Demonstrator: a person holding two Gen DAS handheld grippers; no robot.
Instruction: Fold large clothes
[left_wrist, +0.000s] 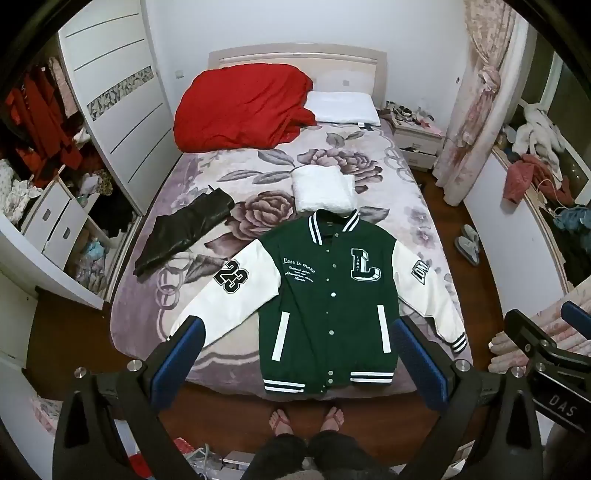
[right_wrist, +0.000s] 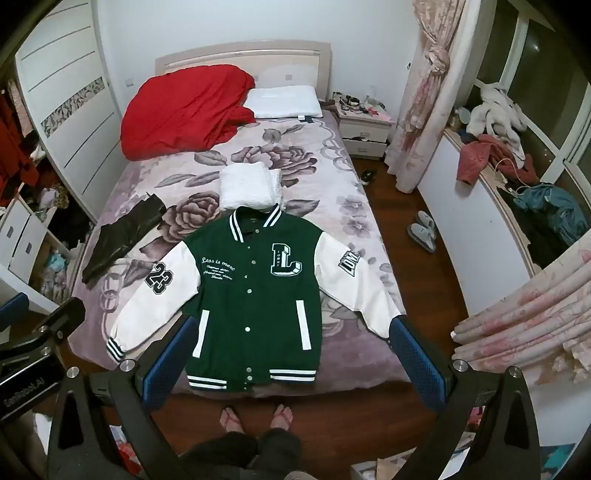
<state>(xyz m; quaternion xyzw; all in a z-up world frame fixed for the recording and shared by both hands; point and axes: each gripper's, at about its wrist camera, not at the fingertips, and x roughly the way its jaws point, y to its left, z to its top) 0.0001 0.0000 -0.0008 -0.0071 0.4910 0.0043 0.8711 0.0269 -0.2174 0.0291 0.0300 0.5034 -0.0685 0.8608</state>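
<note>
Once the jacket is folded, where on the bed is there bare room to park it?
Freest: the blanket right of the folded white item, below the pillow. A smaller patch lies between the red duvet and the black garment. The near end is filled by the jacket.

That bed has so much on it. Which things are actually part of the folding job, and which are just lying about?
Part of the job:
- green and white jacket, spread flat, buttoned, not yet folded
- left tool and right tool, both open, above the bed's foot

Just lying about:
- red blanket
- pillow
- white folded item above the collar
- black garment
- slippers on the floor
</note>
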